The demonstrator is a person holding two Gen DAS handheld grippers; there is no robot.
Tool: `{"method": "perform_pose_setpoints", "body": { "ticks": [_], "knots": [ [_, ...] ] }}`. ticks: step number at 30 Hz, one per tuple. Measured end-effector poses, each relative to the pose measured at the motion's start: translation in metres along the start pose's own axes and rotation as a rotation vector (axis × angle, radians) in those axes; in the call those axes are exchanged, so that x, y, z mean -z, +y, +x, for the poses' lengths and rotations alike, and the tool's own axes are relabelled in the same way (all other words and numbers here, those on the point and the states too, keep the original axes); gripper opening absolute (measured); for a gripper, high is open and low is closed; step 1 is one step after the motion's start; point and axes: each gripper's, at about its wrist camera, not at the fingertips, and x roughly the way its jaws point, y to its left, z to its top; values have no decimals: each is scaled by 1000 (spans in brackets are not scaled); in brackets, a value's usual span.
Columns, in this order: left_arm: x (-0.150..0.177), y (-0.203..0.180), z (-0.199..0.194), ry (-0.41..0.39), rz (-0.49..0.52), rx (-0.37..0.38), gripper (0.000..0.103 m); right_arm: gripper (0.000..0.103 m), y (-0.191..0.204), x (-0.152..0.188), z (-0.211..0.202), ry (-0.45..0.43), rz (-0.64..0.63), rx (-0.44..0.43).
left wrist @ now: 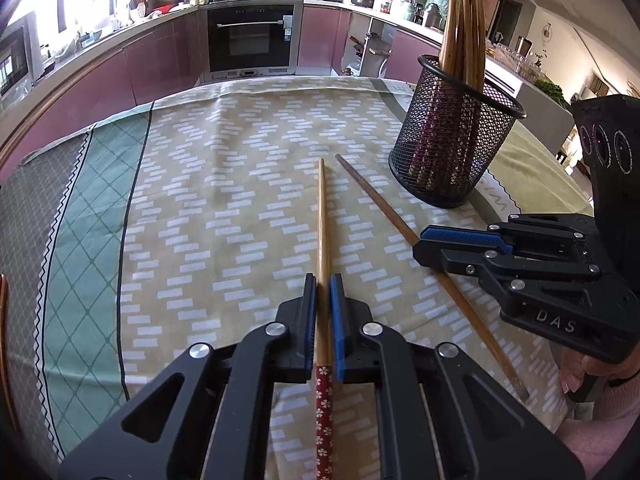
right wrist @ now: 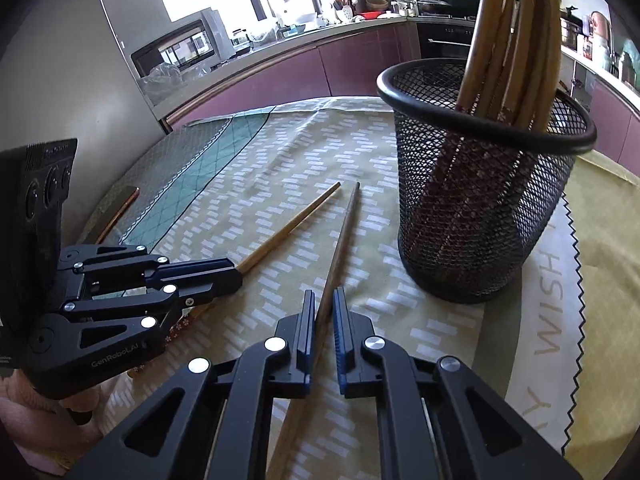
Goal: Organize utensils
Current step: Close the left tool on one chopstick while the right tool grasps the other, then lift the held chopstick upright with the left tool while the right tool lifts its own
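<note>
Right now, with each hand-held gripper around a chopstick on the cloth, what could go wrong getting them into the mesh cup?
1. The left hand-held gripper and right hand-held gripper sit close together, so lifting both chopsticks at once could make them collide.
2. The light chopstick is held near its patterned end, so its long tip may swing.
3. The mesh cup already holds several chopsticks, so the dark chopstick might catch on them or tip the cup.

The right gripper (left wrist: 424,242) reads "DAS", the left gripper (right wrist: 236,276) "GenRoboLAI" (roughly), the mat (right wrist: 560,300) "WISH".
</note>
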Motion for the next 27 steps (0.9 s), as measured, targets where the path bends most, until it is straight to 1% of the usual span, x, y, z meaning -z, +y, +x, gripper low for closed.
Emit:
{"method": "perform_pose_setpoints", "body": {
  "ticks": [3,8,10,11,15,21,22,25,27],
  "knots": [
    [3,0,-2,4,-1,5,8,8,-1,3,-5,-1,4,-12],
    [2,-4,-2,4,23,-15,9,7,3,4,-4,16,-21,1],
    [1,-4,0,5,27,-22,13,12,5,5,-1,20,-35,22],
    [0,-4,1,5,29,-23,13,13,6,5,0,20,-44,31],
    [-4,-4,4,4,36,-27,13,14,7,4,1,19,-56,43],
    [-7,-6,7,-3,31,-36,13,11,4,0,3,12,-39,35],
    [-7,-6,8,-4,30,-37,12,9,3,0,3,11,-31,29],
    [-7,-7,7,-7,25,-33,8,8,-1,0,2,8,-7,11],
    [-7,-7,7,-8,20,-33,8,8,-2,0,2,7,2,7]
  ]
}}
